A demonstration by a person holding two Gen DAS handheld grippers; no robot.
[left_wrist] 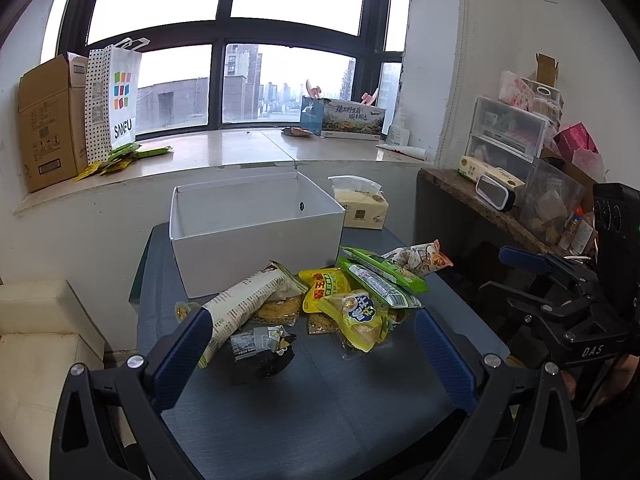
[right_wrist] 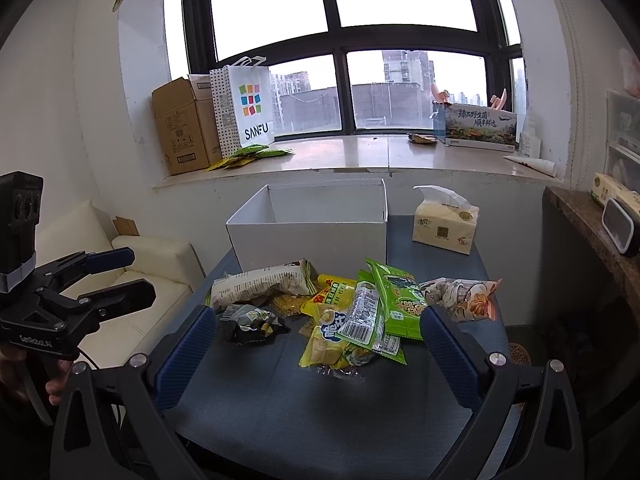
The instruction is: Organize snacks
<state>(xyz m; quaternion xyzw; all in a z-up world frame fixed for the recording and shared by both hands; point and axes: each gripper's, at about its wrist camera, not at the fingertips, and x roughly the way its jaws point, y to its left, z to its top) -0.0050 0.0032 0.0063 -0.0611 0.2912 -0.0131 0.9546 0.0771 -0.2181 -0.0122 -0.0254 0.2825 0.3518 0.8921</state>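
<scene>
A pile of snack packets (left_wrist: 352, 300) lies on the dark blue table (left_wrist: 320, 400), in front of an open white box (left_wrist: 256, 232). The pile holds a long white printed bag (left_wrist: 248, 304), a small black packet (left_wrist: 260, 350), yellow packets (left_wrist: 360, 316), green packets (left_wrist: 380, 272) and a nut bag (left_wrist: 420, 260). My left gripper (left_wrist: 312, 340) is open and empty, just short of the pile. My right gripper (right_wrist: 316, 336) is open and empty, near the pile (right_wrist: 352, 312) and white box (right_wrist: 312, 224). Each gripper shows at the edge of the other's view.
A tissue pack (left_wrist: 362, 208) stands right of the box. The windowsill holds a cardboard box (left_wrist: 48, 120), a SANFU bag (left_wrist: 120, 100) and green packets (left_wrist: 132, 152). A cluttered side shelf (left_wrist: 520, 184) is at right; a white sofa (right_wrist: 120, 280) is at left.
</scene>
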